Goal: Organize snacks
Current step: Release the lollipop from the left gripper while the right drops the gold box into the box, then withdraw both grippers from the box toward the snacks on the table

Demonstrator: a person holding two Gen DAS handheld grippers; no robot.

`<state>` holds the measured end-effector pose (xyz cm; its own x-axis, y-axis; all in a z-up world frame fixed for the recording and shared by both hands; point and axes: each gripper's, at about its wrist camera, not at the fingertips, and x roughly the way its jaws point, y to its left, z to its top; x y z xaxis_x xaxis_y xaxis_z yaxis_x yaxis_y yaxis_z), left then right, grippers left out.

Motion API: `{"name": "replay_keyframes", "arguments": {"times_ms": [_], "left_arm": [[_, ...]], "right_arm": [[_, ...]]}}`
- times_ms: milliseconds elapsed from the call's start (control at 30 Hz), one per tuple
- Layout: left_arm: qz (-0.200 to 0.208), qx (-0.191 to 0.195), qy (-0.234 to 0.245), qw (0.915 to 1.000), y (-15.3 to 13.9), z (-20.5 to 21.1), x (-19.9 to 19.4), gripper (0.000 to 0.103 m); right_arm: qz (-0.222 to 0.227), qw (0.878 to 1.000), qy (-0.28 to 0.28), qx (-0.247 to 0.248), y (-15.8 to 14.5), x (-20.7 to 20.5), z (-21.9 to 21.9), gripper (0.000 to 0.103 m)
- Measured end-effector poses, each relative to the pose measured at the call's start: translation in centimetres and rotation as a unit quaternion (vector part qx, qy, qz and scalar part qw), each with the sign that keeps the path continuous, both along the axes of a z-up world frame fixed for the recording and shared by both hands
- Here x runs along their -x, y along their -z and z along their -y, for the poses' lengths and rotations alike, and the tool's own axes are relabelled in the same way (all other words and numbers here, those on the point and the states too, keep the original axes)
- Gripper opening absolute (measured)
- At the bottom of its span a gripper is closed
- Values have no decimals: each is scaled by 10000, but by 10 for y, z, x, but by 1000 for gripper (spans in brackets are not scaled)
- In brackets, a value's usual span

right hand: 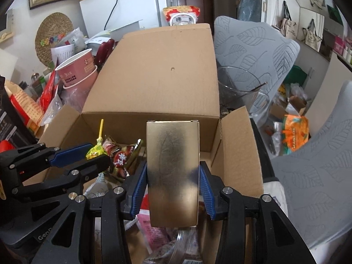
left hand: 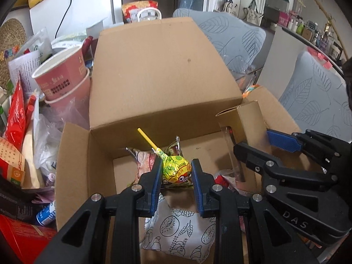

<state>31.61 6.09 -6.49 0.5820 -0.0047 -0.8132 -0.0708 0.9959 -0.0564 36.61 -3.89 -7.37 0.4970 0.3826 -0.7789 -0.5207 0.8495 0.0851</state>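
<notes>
My left gripper is shut on a lollipop in a yellow-green wrapper, its yellow stick pointing up and left, over the open cardboard box. The right gripper is shut on a gold rectangular box, held upright above the right half of the same cardboard box. In the left wrist view the gold box and right gripper appear at right. In the right wrist view the left gripper and lollipop appear at left. Snack packets lie inside: a white doodle-printed pouch and red-brown packets.
The box's tall lid flap stands up at the back. Pink paper cups, red bags and papers crowd the left side. A glass jug and grey leaf-patterned chairs are at the right; an orange snack bag lies beyond.
</notes>
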Motion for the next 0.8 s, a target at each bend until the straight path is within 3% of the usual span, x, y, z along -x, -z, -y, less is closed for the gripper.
{"name": "replay_keyframes", "arguments": {"times_ms": [200,333,500,800], "left_arm": [[-377,51,-141,9992,13,-5,-11,26],[-383,-42,-260,9989,12,-5,-10,28],[-365,-325,-417,9979,8,-6,-6,55],[-197,-304,-416,9985,-8,0,1,56]], "right_arm": [[-50,10000,-46,32,0,2,-1,48],[-56,10000,-70,-11,-1,4,-1,53],[126,9999,-31,32,-10,8,2,54],[212,9997,-10,-150,-22,14,13,57]]}}
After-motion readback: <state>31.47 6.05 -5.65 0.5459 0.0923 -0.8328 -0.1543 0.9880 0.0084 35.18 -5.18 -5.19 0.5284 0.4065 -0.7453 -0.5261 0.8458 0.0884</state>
